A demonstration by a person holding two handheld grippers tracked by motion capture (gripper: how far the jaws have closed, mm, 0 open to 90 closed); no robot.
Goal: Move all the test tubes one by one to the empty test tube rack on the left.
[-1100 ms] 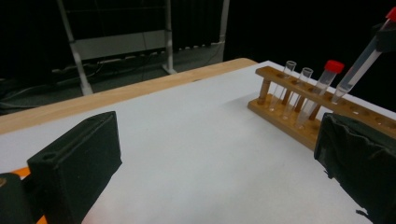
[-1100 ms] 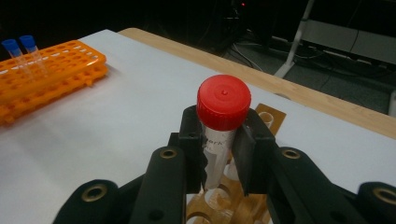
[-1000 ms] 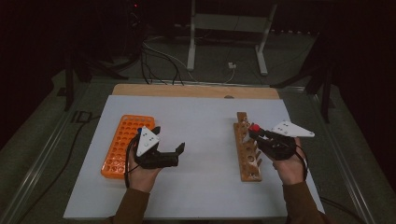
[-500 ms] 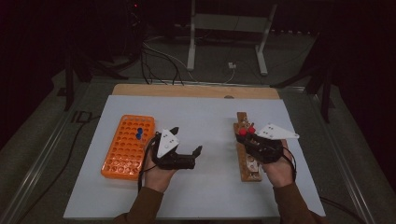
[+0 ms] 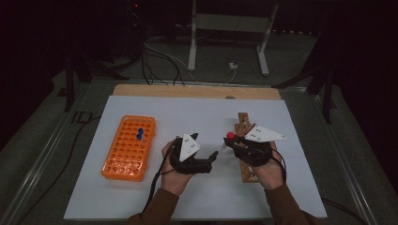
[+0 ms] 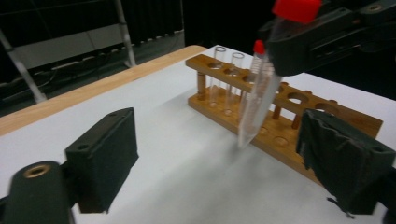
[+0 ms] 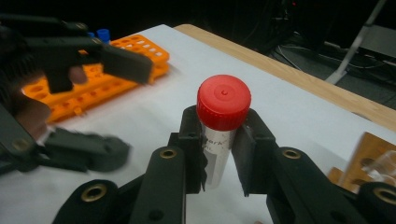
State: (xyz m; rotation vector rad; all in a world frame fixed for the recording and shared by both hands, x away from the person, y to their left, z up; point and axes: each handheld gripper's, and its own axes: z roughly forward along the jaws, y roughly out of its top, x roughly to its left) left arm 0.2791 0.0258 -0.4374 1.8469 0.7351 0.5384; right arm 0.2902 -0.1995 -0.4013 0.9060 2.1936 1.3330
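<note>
Handover mid-counter (image 5: 141, 197). Right tool (image 7: 219, 154) clamped on red-capped tube (image 7: 219, 126); left tool (image 6: 224, 158) wide, just been closing, nothing between yet. Centre pads on tube body before squeezing.

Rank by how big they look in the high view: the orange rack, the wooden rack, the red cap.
1. orange rack, largest.
2. wooden rack, narrower, and partly hidden under the right gripper, so less sure.
3. red cap, by far the smallest.
</note>
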